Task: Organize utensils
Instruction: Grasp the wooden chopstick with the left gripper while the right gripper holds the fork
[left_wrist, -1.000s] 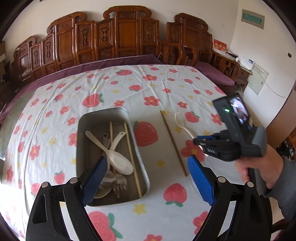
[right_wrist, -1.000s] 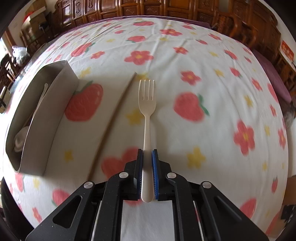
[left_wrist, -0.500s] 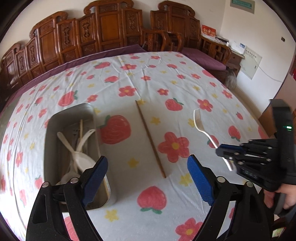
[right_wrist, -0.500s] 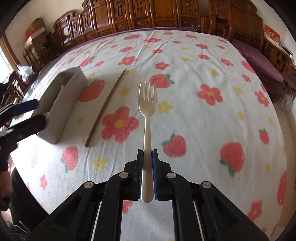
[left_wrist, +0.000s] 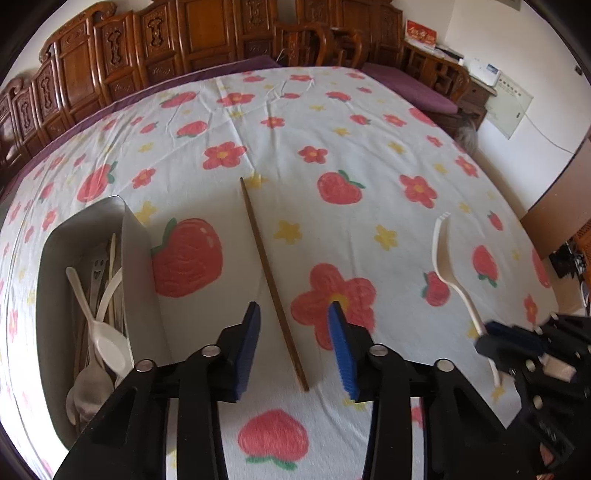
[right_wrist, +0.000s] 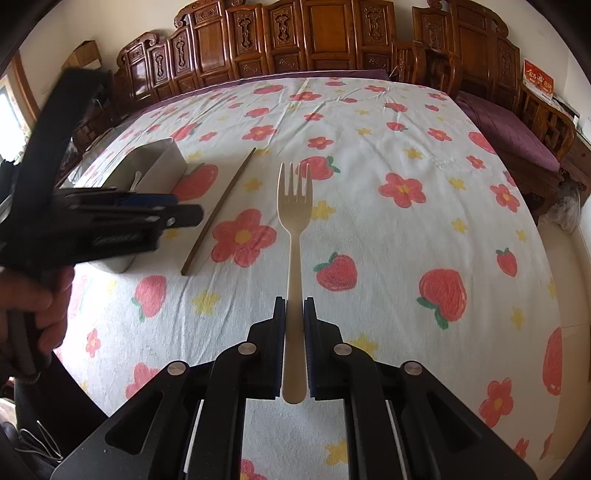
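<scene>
Below the left wrist camera, the left gripper (left_wrist: 294, 345) hangs over a desk (left_wrist: 369, 122) covered in a white cloth printed with strawberries and flowers; its blue fingers (left_wrist: 248, 345) have just been closing and now stand part-way spread on either side of the near end of a brown chopstick (left_wrist: 272, 286), not touching it. That chopstick lies flat, running from near to far. Left of it sits a metal tray (left_wrist: 138, 273) holding white spoons (left_wrist: 96, 321), more chopsticks and metal cutlery. At the right, the right gripper (left_wrist: 508, 341) holds a cream plastic fork (left_wrist: 448, 273) by the handle, tines pointing far. From the right wrist camera, the right gripper (right_wrist: 294, 345) has its fingers (right_wrist: 277, 347) pressed against the fork (right_wrist: 294, 236) handle, pinching it above the cloth with the tines aimed away. Further left lie the chopstick (right_wrist: 218, 210) and the tray (right_wrist: 162, 168), with the left gripper (right_wrist: 177, 212) and the hand (right_wrist: 35, 306) holding it at the left edge. Carved wooden chairs (right_wrist: 325, 37) line the far side.
</scene>
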